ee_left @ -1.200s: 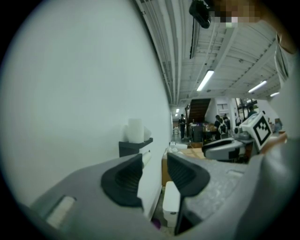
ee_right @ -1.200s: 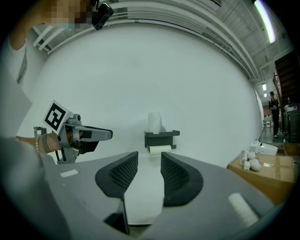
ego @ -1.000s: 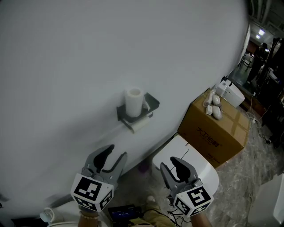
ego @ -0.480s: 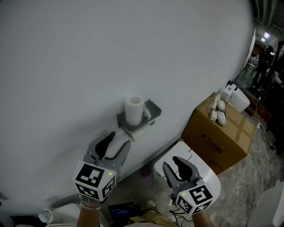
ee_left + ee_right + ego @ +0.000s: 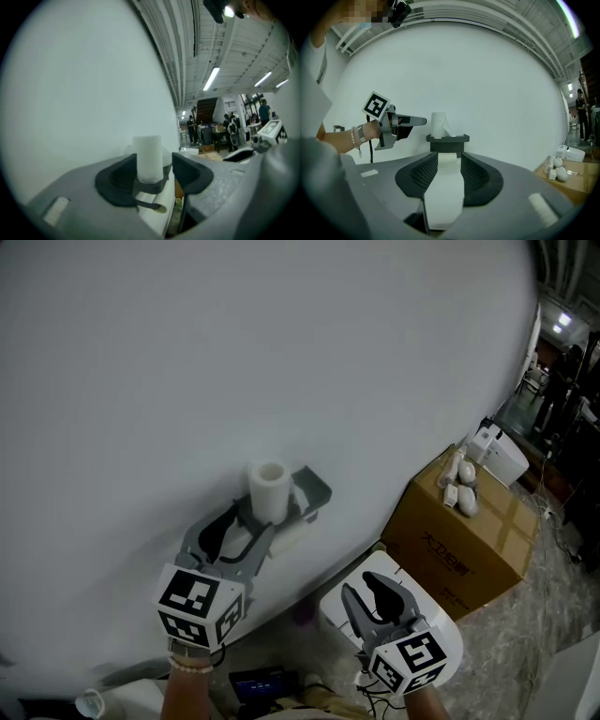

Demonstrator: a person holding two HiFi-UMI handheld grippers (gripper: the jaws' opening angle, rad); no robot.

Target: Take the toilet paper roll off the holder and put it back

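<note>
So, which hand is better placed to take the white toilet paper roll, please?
Left: the left tongs, just opening and empty, point at the upright white toilet paper roll nearby; the right tongs hang back.

**A:** How was the left gripper (image 5: 251, 521) held?

**B:** Level and reached forward. Its jaws had just been opening and stood wide, and the pads pressed on nothing.

**A:** And the right gripper (image 5: 370, 592)?

**B:** It was held well behind the left fingertips and pointed almost level. Its jaws were partly apart and empty.
</note>
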